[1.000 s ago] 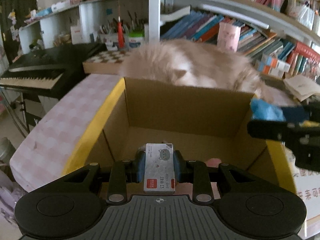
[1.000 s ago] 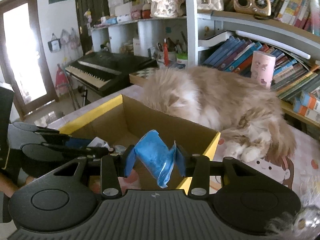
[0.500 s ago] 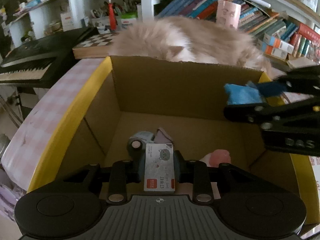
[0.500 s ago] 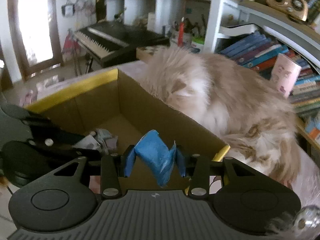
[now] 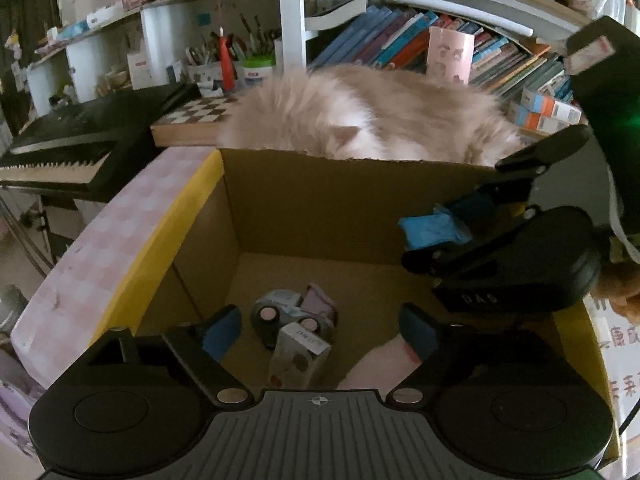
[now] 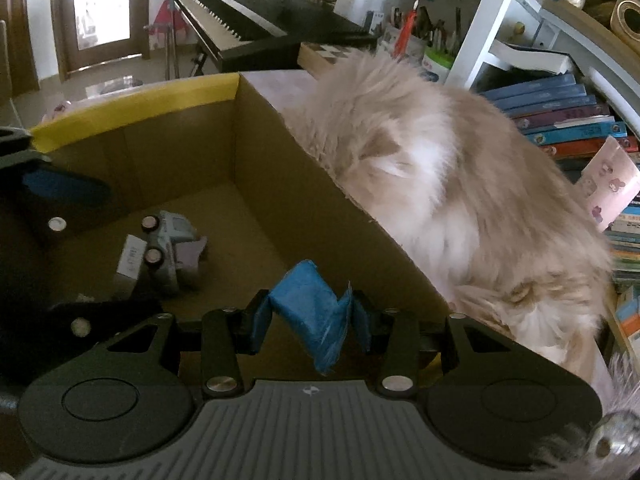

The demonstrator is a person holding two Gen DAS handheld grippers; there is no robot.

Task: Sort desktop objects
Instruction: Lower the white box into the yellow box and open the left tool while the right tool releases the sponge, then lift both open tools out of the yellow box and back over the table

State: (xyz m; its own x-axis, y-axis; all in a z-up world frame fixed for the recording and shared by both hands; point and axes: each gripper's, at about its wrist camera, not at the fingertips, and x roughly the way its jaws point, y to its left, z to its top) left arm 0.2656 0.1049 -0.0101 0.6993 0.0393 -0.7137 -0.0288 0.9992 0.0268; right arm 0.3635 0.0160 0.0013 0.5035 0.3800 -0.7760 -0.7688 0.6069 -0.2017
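Observation:
An open cardboard box (image 5: pixel 320 204) with yellow-taped flaps stands in front of me; it also shows in the right wrist view (image 6: pixel 180 160). My left gripper (image 5: pixel 320 330) is open over the box. Below it a small white staple box (image 5: pixel 298 354) lies on the box floor against a grey toy car (image 5: pixel 280 312); both show in the right wrist view, the staple box (image 6: pixel 130 258) and the car (image 6: pixel 168 240). My right gripper (image 6: pixel 310 318) is shut on a crumpled blue packet (image 6: pixel 314 312) above the box; it shows in the left wrist view (image 5: pixel 434 228).
A fluffy cream cat (image 5: pixel 372 120) lies right behind the box's far wall, also in the right wrist view (image 6: pixel 460 200). A pink object (image 5: pixel 380 364) lies in the box. A keyboard (image 5: pixel 80 136), a chessboard (image 5: pixel 192 114) and bookshelves (image 5: pixel 440 48) stand beyond.
My left gripper opened and the staple box dropped into the cardboard box beside the toy car. My right gripper moved further over the box with the blue packet.

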